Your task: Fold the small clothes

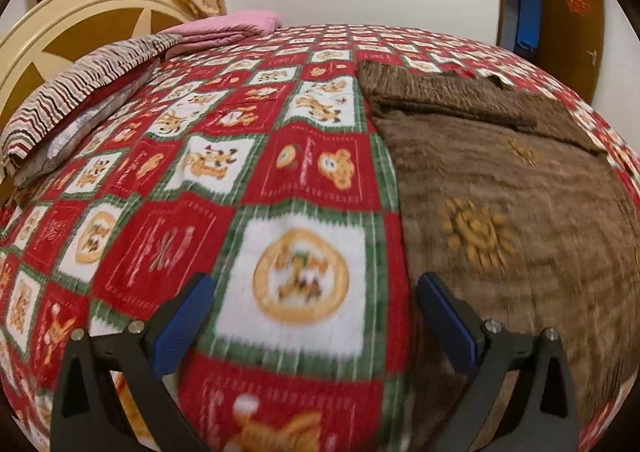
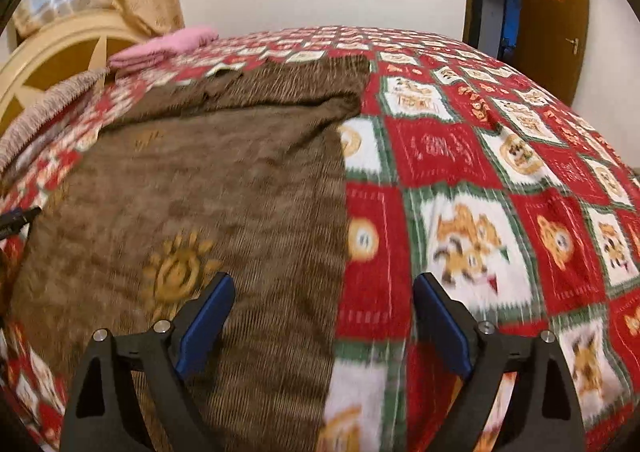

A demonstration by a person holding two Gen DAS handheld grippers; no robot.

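Both views are smeared by motion blur, so the cartoon figures and the small script in the red squares of the bedspread (image 1: 280, 180) cannot be read. At far left in the left wrist view, a cream headboard (image 1: 60, 24) is cut off by the lens rim, with a striped pillow (image 1: 80, 92) and a folded pink cloth (image 1: 224, 32) before it. The left gripper (image 1: 316, 316) hangs with its jaws spread wide and nothing between its blue pads (image 1: 184, 328); it sits over a white square of the bedspread, just beside the left edge of the brown knitted garment (image 1: 500, 180). That garment lies flat on the bed, its near hem hidden below the frame, a yellow sun motif (image 1: 476, 232) on it. In the right wrist view the right gripper (image 2: 324, 312) is released too, jaws wide, straddling the garment's right edge. At far right, a brown door (image 2: 556, 12) bears a red emblem too blurred to read.
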